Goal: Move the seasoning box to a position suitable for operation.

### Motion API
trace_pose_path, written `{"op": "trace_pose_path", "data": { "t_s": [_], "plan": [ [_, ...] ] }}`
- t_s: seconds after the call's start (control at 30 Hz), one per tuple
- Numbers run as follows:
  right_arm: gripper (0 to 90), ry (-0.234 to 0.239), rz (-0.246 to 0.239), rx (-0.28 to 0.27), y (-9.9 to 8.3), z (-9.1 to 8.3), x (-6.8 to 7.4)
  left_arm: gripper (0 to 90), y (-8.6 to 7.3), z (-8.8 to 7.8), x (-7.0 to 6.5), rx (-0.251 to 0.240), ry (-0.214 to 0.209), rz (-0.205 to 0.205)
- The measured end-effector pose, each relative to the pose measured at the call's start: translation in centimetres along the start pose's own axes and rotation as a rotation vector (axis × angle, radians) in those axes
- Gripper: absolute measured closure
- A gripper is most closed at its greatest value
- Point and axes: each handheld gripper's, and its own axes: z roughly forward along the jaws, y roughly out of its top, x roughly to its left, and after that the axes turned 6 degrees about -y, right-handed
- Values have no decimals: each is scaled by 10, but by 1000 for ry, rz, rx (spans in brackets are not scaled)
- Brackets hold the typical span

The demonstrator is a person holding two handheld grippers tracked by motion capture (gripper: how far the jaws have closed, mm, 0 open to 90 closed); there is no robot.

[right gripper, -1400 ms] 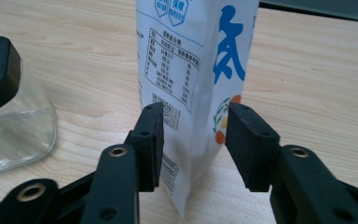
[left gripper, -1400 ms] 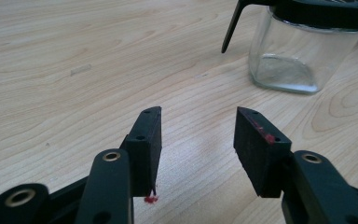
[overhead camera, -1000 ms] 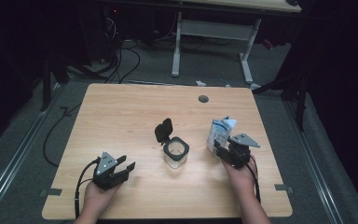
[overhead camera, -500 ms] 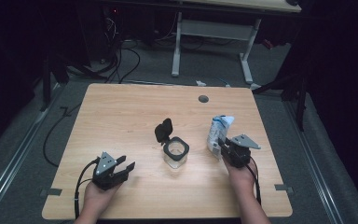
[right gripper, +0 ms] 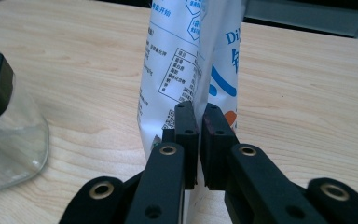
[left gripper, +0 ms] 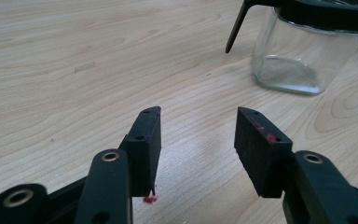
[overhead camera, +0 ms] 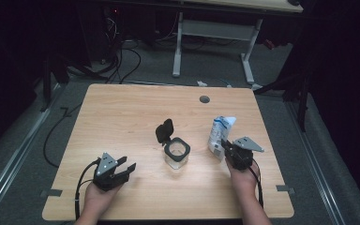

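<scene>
Two grippers frame one open glass jar (overhead camera: 176,153) at mid-table, its black flip lid (overhead camera: 164,131) tipped back. The right gripper (overhead camera: 224,147) has just been closing and now pinches the back seam of a white pouch (overhead camera: 219,132), which stands upright with its long axis vertical. From that pouch the jar lies at about nine o'clock, near but apart. The left gripper (overhead camera: 125,165) rests half open and empty, with the jar at its two o'clock. The right hand (overhead camera: 243,180) is nearer, so pouring likely means tilting the pouch leftward.
</scene>
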Motion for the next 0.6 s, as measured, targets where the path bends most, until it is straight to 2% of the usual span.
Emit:
{"op": "trace_pose_path", "data": {
  "t_s": [0.23,0.47,0.6],
  "plan": [
    [889,23,-24,32,6,0,1,473,0,-1,-1,-1,-22,3],
    [891,70,10,52,8,1,-6,451,0,0,-1,-5,-35,14],
    [891,83,17,51,8,2,-8,438,1,-1,-1,-25,-53,7]
  ]
}}
